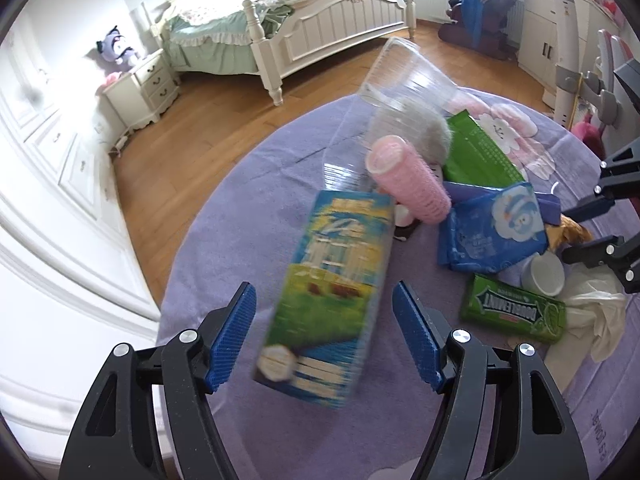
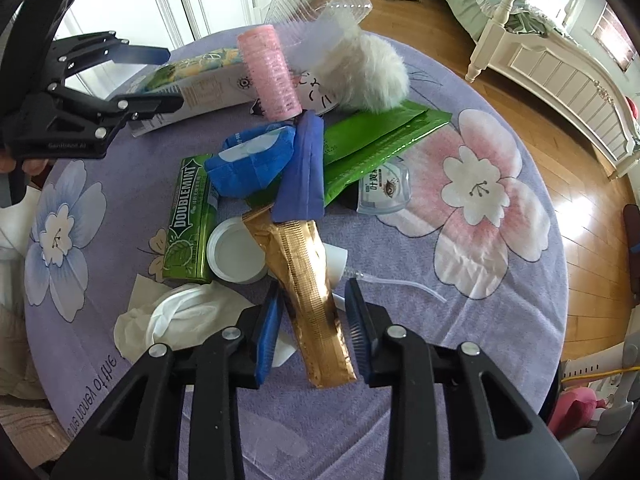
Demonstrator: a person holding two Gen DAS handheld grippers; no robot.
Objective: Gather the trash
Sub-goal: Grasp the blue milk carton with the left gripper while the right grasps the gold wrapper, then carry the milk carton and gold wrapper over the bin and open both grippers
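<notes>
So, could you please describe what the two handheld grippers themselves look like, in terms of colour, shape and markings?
Both the left gripper and the right gripper have matte black angular frames with triangular cut-outs and round silver pivot bolts. Each finger ends in a ribbed blue pad. In the right wrist view, the left gripper's side carries small pale lettering, too small to read surely. No cables or sleeves show.

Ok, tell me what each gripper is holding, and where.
Neither grips anything. The left gripper is open around the blue-green milk carton; the right gripper is open around the gold foil sachet.
</notes>
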